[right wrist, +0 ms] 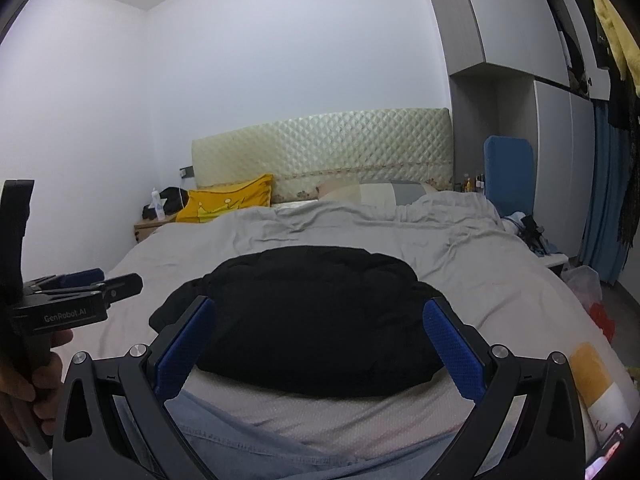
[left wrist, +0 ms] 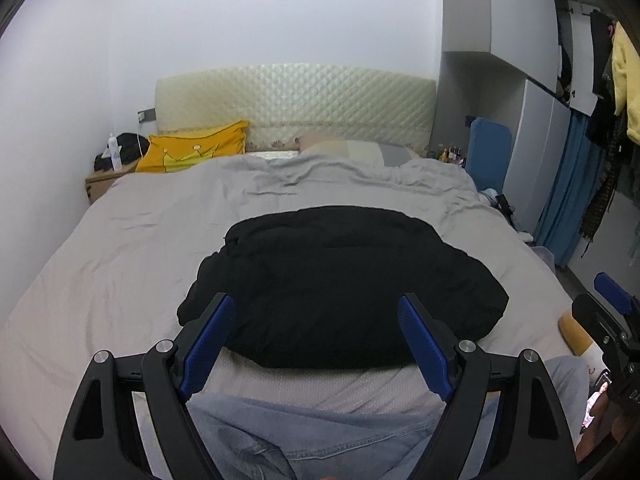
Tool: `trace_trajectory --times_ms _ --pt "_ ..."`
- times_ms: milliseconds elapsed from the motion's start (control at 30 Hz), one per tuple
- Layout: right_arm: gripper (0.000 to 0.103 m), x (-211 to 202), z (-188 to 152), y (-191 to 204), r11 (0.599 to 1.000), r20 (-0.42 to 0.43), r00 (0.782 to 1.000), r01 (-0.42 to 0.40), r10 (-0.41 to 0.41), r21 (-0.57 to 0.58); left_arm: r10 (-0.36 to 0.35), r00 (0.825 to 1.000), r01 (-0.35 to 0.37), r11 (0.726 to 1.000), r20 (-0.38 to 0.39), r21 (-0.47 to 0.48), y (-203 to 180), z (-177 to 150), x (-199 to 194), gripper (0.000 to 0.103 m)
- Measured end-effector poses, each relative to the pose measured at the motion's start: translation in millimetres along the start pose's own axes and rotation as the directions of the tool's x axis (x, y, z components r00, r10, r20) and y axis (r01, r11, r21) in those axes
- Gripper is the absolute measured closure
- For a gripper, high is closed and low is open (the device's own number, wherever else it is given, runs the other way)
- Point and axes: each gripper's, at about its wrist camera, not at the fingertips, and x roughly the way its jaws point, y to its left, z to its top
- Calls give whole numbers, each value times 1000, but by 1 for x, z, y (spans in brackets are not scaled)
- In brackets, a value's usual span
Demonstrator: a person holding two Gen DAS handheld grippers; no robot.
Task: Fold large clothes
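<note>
A large black padded garment [left wrist: 340,288] lies in a folded, rounded bundle on the grey bed cover [left wrist: 120,248], near the bed's front edge. It also shows in the right wrist view [right wrist: 308,320]. My left gripper [left wrist: 316,312] is open and empty, held just in front of the bundle, apart from it. My right gripper [right wrist: 318,316] is open and empty too, in front of the same bundle. The left gripper also appears at the left edge of the right wrist view [right wrist: 80,292].
A yellow pillow [left wrist: 192,148] and a quilted headboard [left wrist: 296,100] are at the far end. A bedside table [left wrist: 104,180] stands far left. A blue chair [left wrist: 488,152], wardrobe and hanging clothes [left wrist: 616,80] are on the right. Blue jeans [left wrist: 320,432] show at the bottom.
</note>
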Motion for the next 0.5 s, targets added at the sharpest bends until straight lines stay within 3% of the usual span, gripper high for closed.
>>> trace_trajectory --times_ms 500 --pt "0 9 -9 1 1000 -33 999 15 -15 1 25 999 -26 1000 -29 -16 9 -7 9 18"
